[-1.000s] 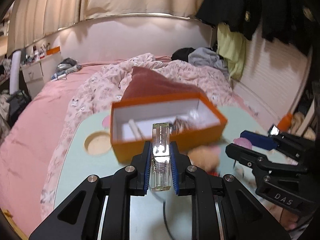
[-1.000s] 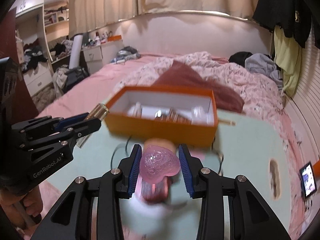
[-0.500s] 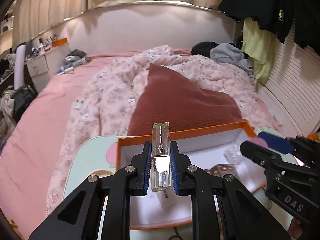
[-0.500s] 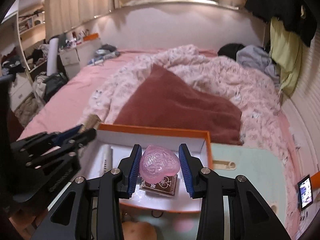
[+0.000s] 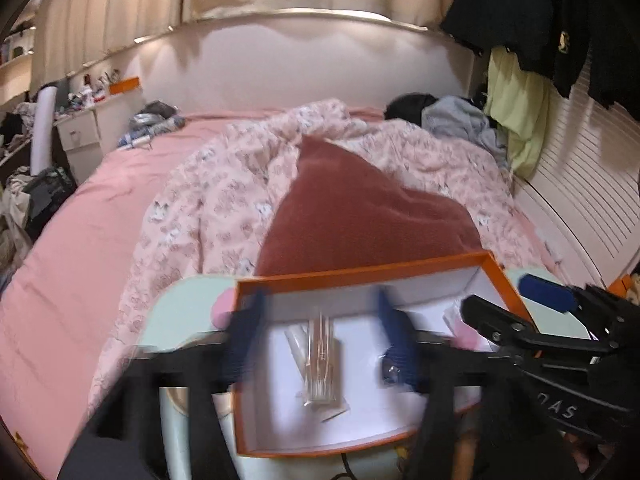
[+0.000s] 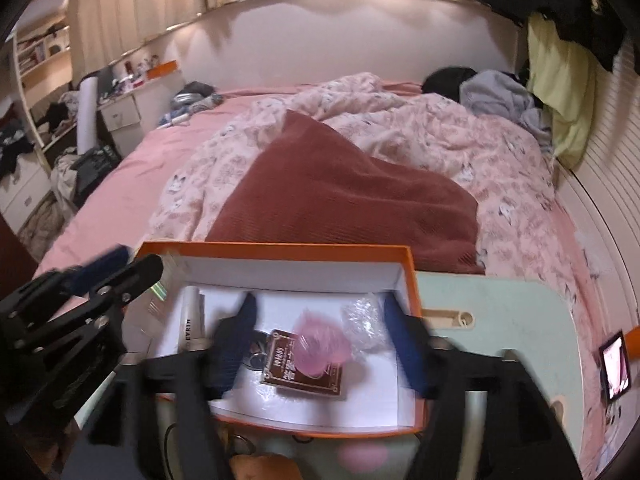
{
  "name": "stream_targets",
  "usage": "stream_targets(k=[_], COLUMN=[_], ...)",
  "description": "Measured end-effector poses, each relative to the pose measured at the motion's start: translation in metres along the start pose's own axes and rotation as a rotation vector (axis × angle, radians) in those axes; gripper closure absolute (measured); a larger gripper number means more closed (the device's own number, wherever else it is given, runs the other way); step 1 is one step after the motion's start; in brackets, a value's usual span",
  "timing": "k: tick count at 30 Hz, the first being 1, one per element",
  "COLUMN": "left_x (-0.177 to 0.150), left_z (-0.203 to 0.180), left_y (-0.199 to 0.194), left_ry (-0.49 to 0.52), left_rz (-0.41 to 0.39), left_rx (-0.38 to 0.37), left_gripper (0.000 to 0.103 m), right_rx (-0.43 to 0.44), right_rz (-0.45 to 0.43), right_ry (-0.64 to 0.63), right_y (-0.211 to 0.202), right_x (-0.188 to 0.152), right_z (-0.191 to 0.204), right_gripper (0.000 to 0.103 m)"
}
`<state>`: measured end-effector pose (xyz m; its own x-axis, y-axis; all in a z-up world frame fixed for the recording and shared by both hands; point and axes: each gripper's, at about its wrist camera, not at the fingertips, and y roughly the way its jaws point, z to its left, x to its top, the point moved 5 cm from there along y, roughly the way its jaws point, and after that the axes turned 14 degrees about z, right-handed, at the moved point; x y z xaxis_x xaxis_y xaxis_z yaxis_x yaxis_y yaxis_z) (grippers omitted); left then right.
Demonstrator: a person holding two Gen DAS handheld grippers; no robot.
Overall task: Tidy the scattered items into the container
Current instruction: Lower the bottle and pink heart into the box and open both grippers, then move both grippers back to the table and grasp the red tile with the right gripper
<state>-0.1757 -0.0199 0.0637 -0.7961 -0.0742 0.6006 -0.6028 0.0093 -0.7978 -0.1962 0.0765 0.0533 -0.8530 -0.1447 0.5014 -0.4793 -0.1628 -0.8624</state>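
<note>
Resting on a pale-green table (image 6: 500,320) — an orange box (image 6: 280,251), bed (image 6: 120,184) behind.

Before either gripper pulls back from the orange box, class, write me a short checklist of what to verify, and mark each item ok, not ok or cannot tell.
1. Left gripper jaws have just been opening, pads clear of the clear bottle: ok.
2. Clear bottle inside the orange box: ok; whether it has settled, blurred: cannot tell.
3. Right gripper jaws have just been opening, clear of the pink heart piece: ok.
4. Pink heart piece in the box, over the brown card: ok.
5. The two grippers apart from each other: ok.
6. Nothing left outside the box: cannot tell.
</note>
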Motion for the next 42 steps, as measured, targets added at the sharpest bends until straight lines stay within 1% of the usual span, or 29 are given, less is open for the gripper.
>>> stream_targets(k=[1, 3, 6, 10, 13, 15, 17, 18, 20, 21, 22, 23, 24, 25, 26, 29, 33, 34, 35, 36, 37, 39, 41, 42], left_x=[0.001, 0.001, 0.001, -0.002, -0.008, -0.015, -0.029, -0.037, -0.062, -0.078, -0.094, -0.107, -0.122, -0.134, -0.142, -0.160, -0.168, -0.170, -0.173, -0.176, -0.177, -0.179, -0.180, -0.180], left_z=[0.001, 0.002, 0.001, -0.002, -0.003, -0.003, -0.005, -0.005, -0.005, -0.004, -0.002, -0.001, -0.001, -0.001, -0.001, -0.004, -0.002, 0.000, 0.002, 0.005, 0.008, 0.011, 0.011, 0.010], left_y=[-0.006, -0.013, -0.017, -0.022, -0.029, -0.036, -0.046, -0.049, -0.049, -0.047, -0.044, -0.042, -0.040, -0.039, -0.038, -0.034, -0.024, -0.019, -0.015, -0.009, -0.006, -0.005, -0.004, -0.003], left_ry=[0.001, 0.016, 0.034, 0.048, 0.045, 0.048, 0.073, 0.091, 0.140, 0.156, 0.164, 0.163, 0.156, 0.145, 0.138, 0.133, 0.107, 0.096, 0.083, 0.063, 0.039, 0.020, 0.016, 0.021], left_rz=[-0.027, -0.044, -0.033, -0.037, -0.029, -0.020, -0.009, -0.001, 0.038, 0.066, 0.096, 0.118, 0.141, 0.150, 0.152, 0.152, 0.172, 0.185, 0.194, 0.210, 0.207, 0.199, 0.209, 0.208], left_rx=[0.008, -0.002, -0.001, 0.008, -0.008, -0.026, -0.043, -0.038, 0.021, 0.054, 0.067, 0.058, 0.032, 0.010, 0.006, 0.036, 0.032, 0.038, 0.037, 0.028, -0.004, 0.026, 0.028, 0.023], left_gripper=[0.023, 0.022, 0.022, 0.022, 0.022, 0.022, 0.022, 0.022, 0.022, 0.022, 0.022, 0.022, 0.022, 0.022, 0.022, 0.022, 0.022, 0.022, 0.022, 0.020, 0.017, 0.006, 0.000, 0.000], right_rx=[0.002, 0.016, 0.014, 0.009, 0.032, 0.055, 0.063, 0.058, 0.044, 0.034, 0.023, -0.001, -0.040, -0.068, -0.089, -0.107, -0.127, -0.125, -0.137, -0.147, -0.141, -0.099, -0.103, -0.104], right_rz=[-0.013, -0.023, -0.035, -0.055, -0.059, -0.053, -0.047, -0.039, -0.018, 0.013, 0.034, 0.057, 0.078, 0.091, 0.101, 0.120, 0.142, 0.135, 0.133, 0.137, 0.141, 0.142, 0.138, 0.137], right_ry=[0.013, 0.025, 0.027, 0.021, 0.019, 0.010, -0.007, -0.018, -0.042, -0.069, -0.083, -0.089, -0.085, -0.076, -0.064, -0.033, -0.041, -0.038, -0.032, -0.020, -0.009, 0.017, 0.014, 0.015], right_y=[-0.003, -0.006, -0.012, -0.022, -0.033, -0.044, -0.054, -0.058, -0.062, -0.060, -0.057, -0.053, -0.047, -0.043, -0.039, -0.026, -0.009, -0.009, -0.009, -0.008, -0.006, -0.004, -0.004, -0.003], right_x=[-0.001, -0.001, -0.001, -0.002, -0.009, -0.019, -0.034, -0.045, -0.066, -0.081, -0.092, -0.106, -0.121, -0.132, -0.143, -0.170, -0.181, -0.181, -0.182, -0.182, -0.183, -0.184, -0.185, -0.185], right_z=[-0.003, -0.007, -0.009, -0.011, -0.012, -0.011, -0.009, -0.008, -0.009, -0.009, -0.011, -0.015, -0.022, -0.027, -0.033, -0.038, -0.034, -0.034, -0.035, -0.037, -0.039, -0.045, -0.044, -0.044], right_gripper=[0.031, 0.031, 0.031, 0.031, 0.031, 0.031, 0.029, 0.027, 0.016, 0.015, 0.015, 0.015, 0.015, 0.015, 0.015, 0.015, 0.014, 0.011, 0.006, 0.003, 0.001, 0.000, 0.000, 0.000])
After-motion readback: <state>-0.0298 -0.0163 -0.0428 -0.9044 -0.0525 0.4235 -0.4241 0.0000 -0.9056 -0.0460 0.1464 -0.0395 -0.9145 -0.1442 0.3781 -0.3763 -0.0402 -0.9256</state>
